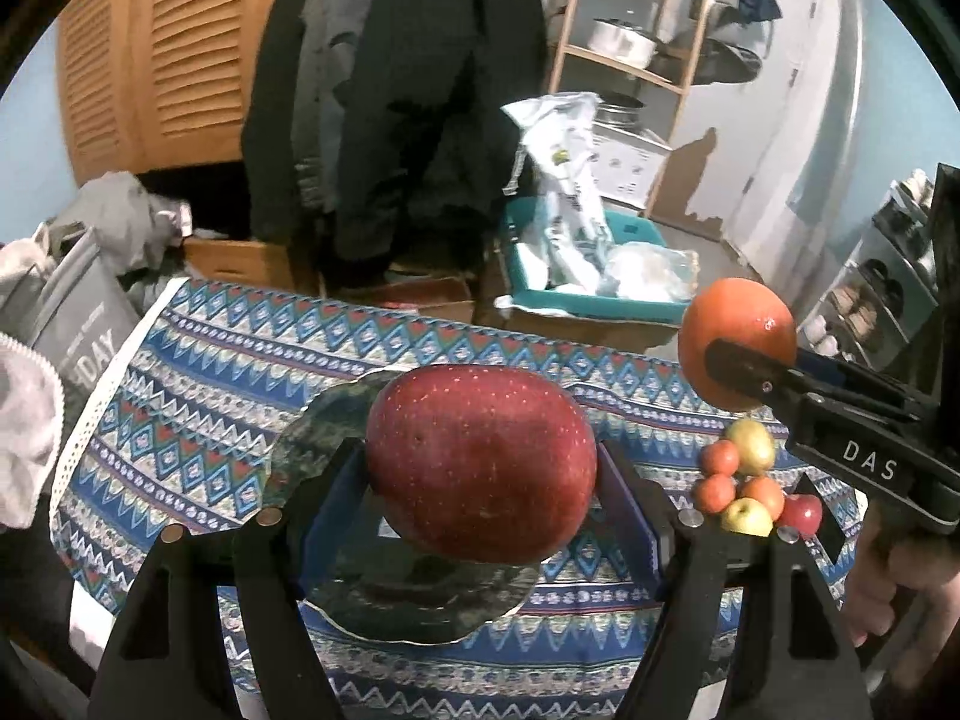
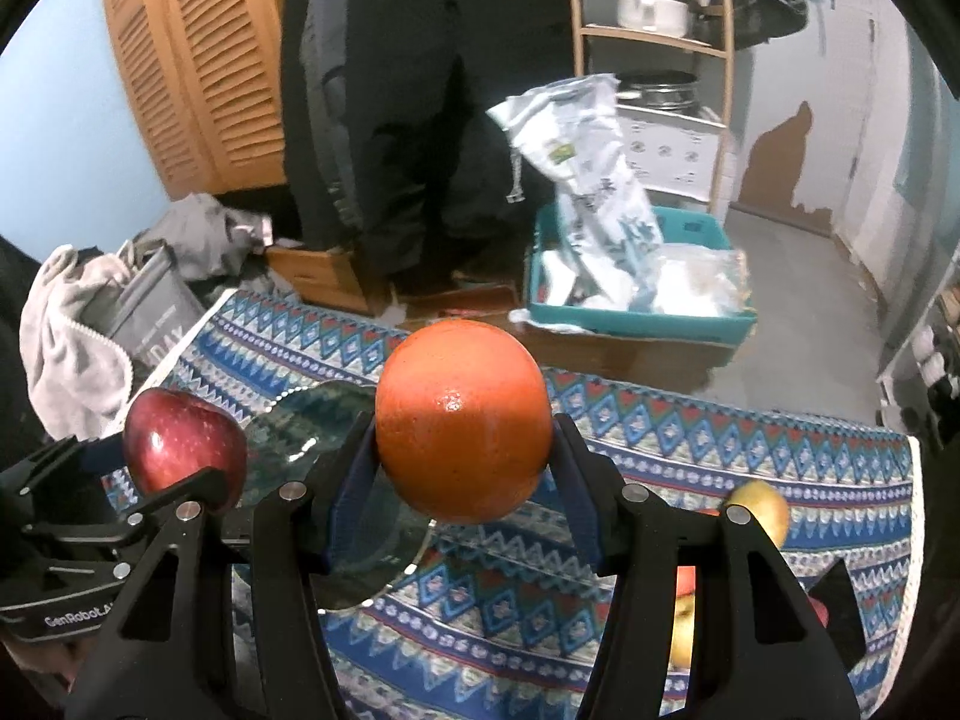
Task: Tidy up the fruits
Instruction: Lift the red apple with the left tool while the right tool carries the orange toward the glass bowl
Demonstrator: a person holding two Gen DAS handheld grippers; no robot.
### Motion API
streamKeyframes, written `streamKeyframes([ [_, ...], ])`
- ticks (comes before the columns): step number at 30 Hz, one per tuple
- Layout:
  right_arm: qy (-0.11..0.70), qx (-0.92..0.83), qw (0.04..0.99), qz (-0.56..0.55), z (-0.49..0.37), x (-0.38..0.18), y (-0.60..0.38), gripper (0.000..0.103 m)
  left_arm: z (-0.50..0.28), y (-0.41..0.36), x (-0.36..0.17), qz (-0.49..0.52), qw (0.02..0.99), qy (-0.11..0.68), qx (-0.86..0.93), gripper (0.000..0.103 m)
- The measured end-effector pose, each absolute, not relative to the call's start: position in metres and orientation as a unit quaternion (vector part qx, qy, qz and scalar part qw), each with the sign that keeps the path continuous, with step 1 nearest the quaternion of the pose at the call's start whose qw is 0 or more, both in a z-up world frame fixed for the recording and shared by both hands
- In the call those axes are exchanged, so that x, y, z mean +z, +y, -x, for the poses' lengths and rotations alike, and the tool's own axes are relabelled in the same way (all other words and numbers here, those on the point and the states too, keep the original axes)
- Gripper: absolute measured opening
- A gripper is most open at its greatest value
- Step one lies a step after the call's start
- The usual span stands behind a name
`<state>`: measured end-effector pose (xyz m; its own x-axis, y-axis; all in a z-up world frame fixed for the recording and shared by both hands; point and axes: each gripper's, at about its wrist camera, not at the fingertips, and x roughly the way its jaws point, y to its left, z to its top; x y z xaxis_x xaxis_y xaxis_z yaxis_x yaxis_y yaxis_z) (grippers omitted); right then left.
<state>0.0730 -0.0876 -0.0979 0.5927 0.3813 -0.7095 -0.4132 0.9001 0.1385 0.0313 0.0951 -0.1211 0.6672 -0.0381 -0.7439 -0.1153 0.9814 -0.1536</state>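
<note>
My left gripper (image 1: 480,468) is shut on a big red apple (image 1: 480,462) and holds it above a dark glass plate (image 1: 312,438) on the patterned tablecloth. My right gripper (image 2: 465,426) is shut on an orange (image 2: 462,420), held in the air to the right of the plate (image 2: 300,420). In the left wrist view the orange (image 1: 738,324) and the right gripper sit at the right. In the right wrist view the apple (image 2: 180,444) sits at the left. A pile of small oranges and apples (image 1: 750,486) lies on the cloth at the right.
The table with its blue patterned cloth (image 1: 210,372) ends at a far edge. Behind it stand a teal crate with bags (image 1: 588,276), cardboard boxes, hanging dark coats (image 1: 390,90), a wooden shelf with pots (image 1: 630,42) and a grey bag (image 1: 72,318) at the left.
</note>
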Motion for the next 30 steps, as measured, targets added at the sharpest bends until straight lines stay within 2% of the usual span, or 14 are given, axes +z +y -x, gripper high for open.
streamKeyframes([
  [18, 0.437, 0.265, 0.859, 0.032, -0.096, -0.138, -0.009, 0.056, -0.035, 0.153, -0.166, 0.114, 0.886, 0.444, 0.066, 0.078],
  [30, 0.503, 0.269, 0.82, 0.055, -0.108, -0.203, 0.015, 0.056, -0.055, 0.162, -0.226, 0.123, 0.849, 0.507, 0.08, 0.078],
])
